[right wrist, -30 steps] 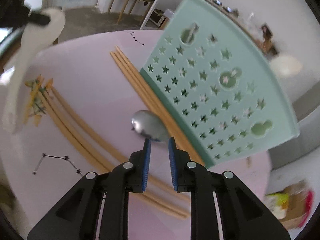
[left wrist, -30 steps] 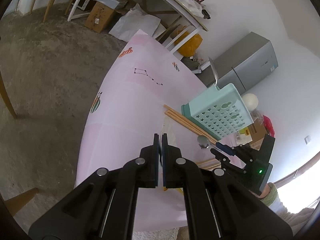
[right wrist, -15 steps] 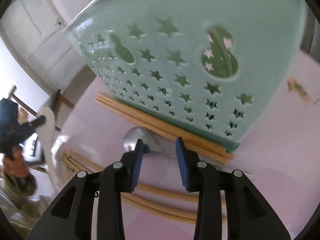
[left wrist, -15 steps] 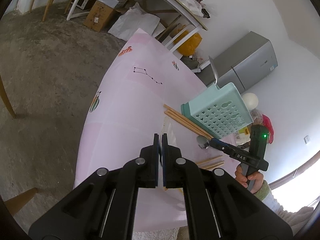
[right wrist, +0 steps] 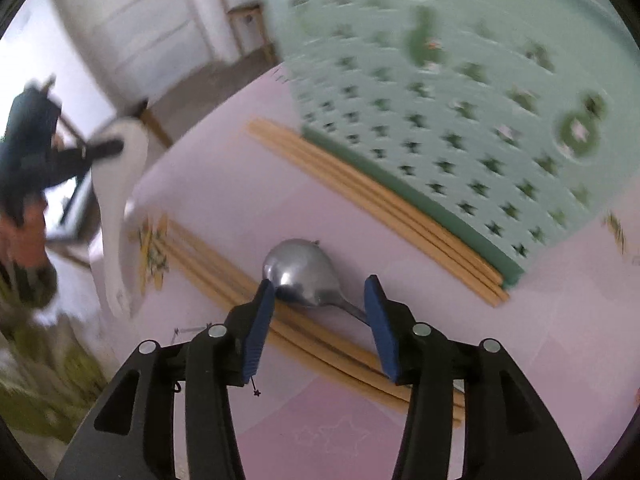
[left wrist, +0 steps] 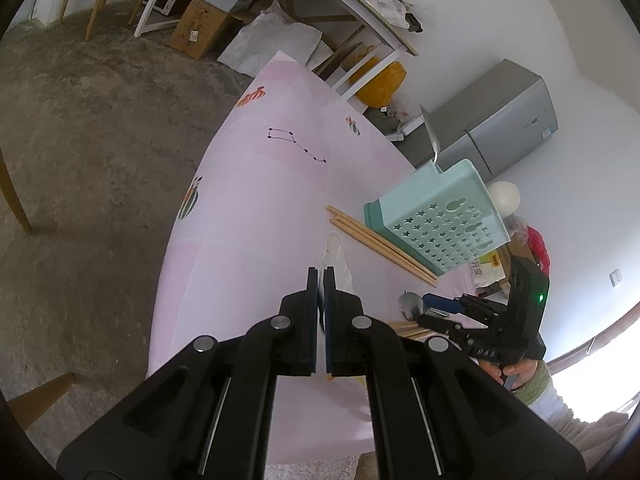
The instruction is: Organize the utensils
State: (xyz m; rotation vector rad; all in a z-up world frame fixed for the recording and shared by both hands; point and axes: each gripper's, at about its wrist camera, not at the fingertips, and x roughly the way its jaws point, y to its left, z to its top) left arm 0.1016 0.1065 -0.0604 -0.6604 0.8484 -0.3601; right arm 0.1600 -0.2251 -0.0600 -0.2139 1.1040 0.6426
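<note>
Metal spoon (right wrist: 300, 272) lay on the pink table (right wrist: 560, 340) across the chopsticks (right wrist: 320, 344), near the mint basket (right wrist: 480, 100). My right gripper (right wrist: 320, 292) had just been opening; its jaws straddled the spoon's neck ungripped, ready to close. Left gripper (left wrist: 320, 280) sat clamped on the white spoon (left wrist: 336, 256).

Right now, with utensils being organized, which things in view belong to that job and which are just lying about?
Job:
metal spoon between the open right gripper
white spoon in the shut left gripper
wooden chopsticks
green star-holed basket

Lying about:
cardboard box
grey fridge
yellow bag
</note>
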